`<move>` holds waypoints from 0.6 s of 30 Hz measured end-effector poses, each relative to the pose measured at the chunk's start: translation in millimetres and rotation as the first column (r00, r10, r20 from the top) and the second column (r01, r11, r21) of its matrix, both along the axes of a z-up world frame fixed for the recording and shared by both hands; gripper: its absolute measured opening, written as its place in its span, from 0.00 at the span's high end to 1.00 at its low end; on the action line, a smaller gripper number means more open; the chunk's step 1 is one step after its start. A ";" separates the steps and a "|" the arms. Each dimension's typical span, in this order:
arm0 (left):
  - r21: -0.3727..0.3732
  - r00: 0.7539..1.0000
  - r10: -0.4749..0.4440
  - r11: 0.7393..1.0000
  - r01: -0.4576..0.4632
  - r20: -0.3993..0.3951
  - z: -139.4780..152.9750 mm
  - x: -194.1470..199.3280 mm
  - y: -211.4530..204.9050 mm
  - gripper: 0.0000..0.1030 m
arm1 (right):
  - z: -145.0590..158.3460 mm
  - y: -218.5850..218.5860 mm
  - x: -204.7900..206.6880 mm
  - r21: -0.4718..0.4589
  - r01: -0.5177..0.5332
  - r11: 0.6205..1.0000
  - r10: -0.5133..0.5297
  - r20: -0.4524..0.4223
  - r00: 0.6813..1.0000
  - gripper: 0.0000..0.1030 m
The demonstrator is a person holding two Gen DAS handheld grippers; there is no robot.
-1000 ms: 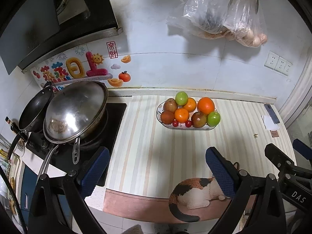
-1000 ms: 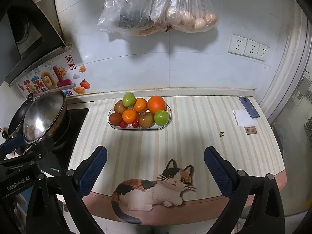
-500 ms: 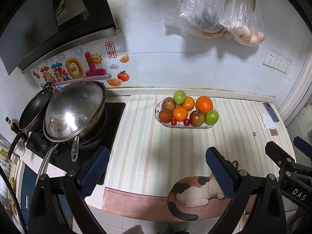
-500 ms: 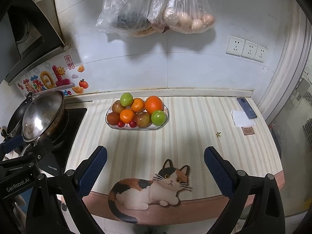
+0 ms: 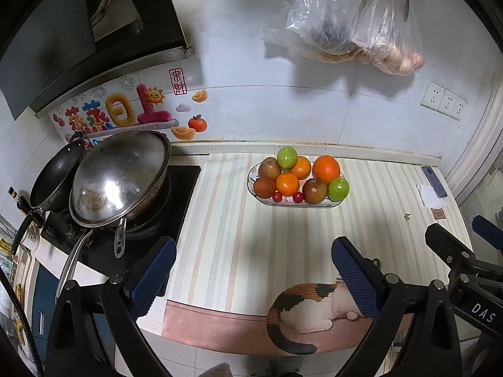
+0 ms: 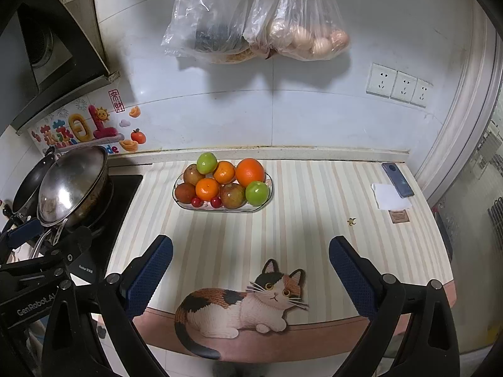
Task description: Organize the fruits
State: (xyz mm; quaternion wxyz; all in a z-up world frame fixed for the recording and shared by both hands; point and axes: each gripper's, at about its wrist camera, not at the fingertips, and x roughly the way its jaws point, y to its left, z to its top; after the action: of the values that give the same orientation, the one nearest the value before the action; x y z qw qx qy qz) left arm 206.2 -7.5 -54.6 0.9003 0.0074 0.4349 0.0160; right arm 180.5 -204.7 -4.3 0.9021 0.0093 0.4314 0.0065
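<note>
A glass fruit dish stands at the back of the striped counter mat. It holds a large orange, two green fruits, small oranges, brown fruits and two cherry tomatoes. My left gripper is open and empty, held above the counter's front edge, well short of the dish. My right gripper is open and empty too, over the cat picture. The right gripper also shows at the right edge of the left wrist view.
A steel wok and a black pan sit on the stove at the left. A phone and white paper lie at the right. Plastic bags hang on the wall above the dish.
Both grippers have drifted slightly, so the dish shifted a little left and up in both views. Both stay open. The fruits have not moved.
</note>
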 end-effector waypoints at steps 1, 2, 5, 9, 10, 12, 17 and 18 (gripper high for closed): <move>0.000 1.000 0.000 1.000 0.000 0.000 0.2 -0.3 0.0 0.02 | -0.1 -0.1 -0.1 0.000 0.000 1.000 0.000 -0.001 1.000 0.01; -0.001 1.000 0.000 1.000 0.000 0.000 0.1 -0.1 -0.2 0.02 | 0.0 -0.1 -0.4 0.003 0.001 1.000 -0.001 -0.001 1.000 0.01; -0.001 1.000 0.000 1.000 0.000 -0.001 0.0 -0.2 -0.1 0.02 | 0.3 -0.3 -0.6 0.000 0.000 1.000 0.000 -0.001 1.000 0.01; -0.001 1.000 0.000 1.000 0.000 0.000 0.2 -0.9 -0.2 0.02 | 0.1 -0.1 -0.5 0.001 0.001 1.000 -0.001 -0.001 1.000 0.01; 0.000 1.000 0.000 1.000 0.000 0.002 0.4 -1.4 -0.1 0.02 | 0.4 -0.3 -0.7 0.002 0.002 1.000 -0.002 -0.001 1.000 0.01; 0.001 1.000 0.000 1.000 0.000 0.003 0.9 -1.4 -0.2 0.02 | 0.4 -0.2 -0.6 0.000 0.000 1.000 0.000 0.000 1.000 0.01; 0.001 1.000 -0.001 1.000 0.001 0.003 1.2 -1.6 -0.3 0.02 | 1.0 -0.7 -1.5 0.001 0.000 1.000 0.000 0.000 1.000 0.01; 0.002 1.000 0.000 1.000 0.000 0.004 1.3 -1.8 -0.4 0.02 | 0.7 -0.4 -1.0 -0.001 -0.001 1.000 0.001 0.000 1.000 0.01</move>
State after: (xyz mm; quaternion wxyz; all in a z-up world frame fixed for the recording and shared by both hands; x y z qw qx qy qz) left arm 204.4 -7.9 -53.3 0.9011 0.0081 0.4333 0.0163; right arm 179.4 -205.2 -3.7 0.9021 0.0085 0.4313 0.0066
